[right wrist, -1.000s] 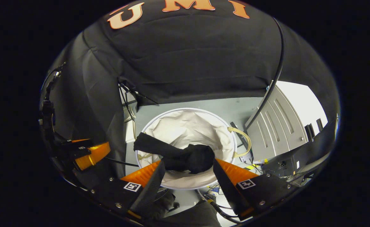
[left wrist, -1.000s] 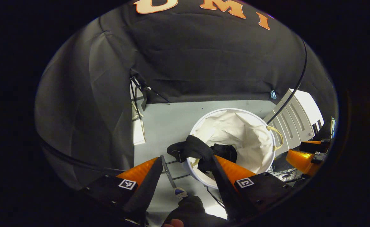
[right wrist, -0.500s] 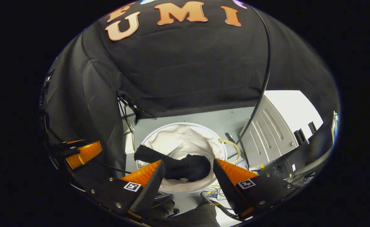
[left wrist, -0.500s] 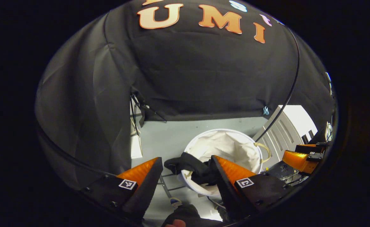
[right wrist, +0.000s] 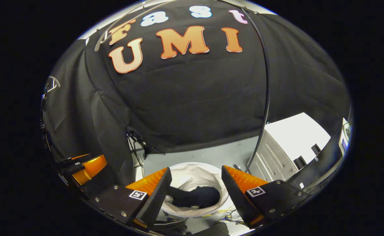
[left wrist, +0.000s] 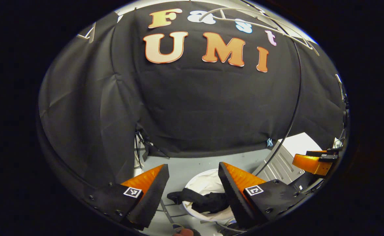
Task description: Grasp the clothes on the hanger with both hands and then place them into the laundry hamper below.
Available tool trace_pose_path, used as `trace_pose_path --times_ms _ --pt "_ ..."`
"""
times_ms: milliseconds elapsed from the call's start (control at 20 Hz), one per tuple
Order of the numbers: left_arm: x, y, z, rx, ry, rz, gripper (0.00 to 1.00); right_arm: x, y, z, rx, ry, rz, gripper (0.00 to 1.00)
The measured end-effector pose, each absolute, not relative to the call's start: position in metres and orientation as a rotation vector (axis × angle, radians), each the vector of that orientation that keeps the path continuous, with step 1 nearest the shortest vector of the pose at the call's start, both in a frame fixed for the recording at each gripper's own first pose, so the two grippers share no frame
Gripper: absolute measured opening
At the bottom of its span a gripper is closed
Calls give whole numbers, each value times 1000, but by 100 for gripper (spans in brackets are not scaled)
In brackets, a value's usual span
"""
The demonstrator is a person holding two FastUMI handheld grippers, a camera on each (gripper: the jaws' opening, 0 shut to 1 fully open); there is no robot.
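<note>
Left tool [left wrist: 192,173]: fingers apart, empty. Right tool [right wrist: 195,177]: fingers apart, empty. Black garment [right wrist: 193,197]: lying in the white laundry hamper [right wrist: 192,173], one end draped over its rim at 9 o'clock [left wrist: 179,196].

Clothes [right wrist: 193,197] in hamper [right wrist: 192,175], partly over rim

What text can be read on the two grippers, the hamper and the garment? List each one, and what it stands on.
No readable words or numbers on any of them.
left gripper: a square black-and-white marker on each of the fingers, a pattern, not text.
right gripper: the same markers.
hamper and dark garment: no print visible.
</note>
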State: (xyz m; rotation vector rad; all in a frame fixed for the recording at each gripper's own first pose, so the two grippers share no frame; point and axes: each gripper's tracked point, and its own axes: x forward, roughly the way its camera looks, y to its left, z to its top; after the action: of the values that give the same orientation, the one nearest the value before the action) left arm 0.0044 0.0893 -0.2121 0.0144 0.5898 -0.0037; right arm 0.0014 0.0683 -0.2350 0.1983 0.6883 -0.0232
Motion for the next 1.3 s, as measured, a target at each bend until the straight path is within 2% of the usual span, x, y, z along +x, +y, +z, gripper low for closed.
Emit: trace_pose_path --times_ms 200,400,750,800,900,950,1000,1050,1100,1200,1300 --pt "21 84 -161 -9 475 -10 100 17 63 -185 203 582 -29 94" --pt "32 84 -109 -32 351 -8 95 26 43 -129 188 451 -53 94" --pt "38 79 -49 -10 213 -18 94 32 33 -51 153 285 -63 94" --pt "38 77 -44 -9 200 -18 96 31 30 -43 138 266 -71 100" --pt "35 74 -34 -5 178 -11 96 28 25 -26 117 228 -77 100" --pt "34 72 -27 -8 162 -10 96 30 26 -19 115 214 -79 94" --pt "36 70 -21 -16 149 -11 95 31 24 -11 118 198 -82 94" --pt "38 68 -15 -23 135 -13 96 32 21 -3 121 178 -86 100" --pt "39 69 -9 -27 120 -13 95 31 15 8 116 150 -100 100" --pt "41 70 2 -27 88 -11 96 33 8 22 105 108 -120 94" --pt "36 70 20 -20 60 -14 94 33 4 31 105 87 -128 94"
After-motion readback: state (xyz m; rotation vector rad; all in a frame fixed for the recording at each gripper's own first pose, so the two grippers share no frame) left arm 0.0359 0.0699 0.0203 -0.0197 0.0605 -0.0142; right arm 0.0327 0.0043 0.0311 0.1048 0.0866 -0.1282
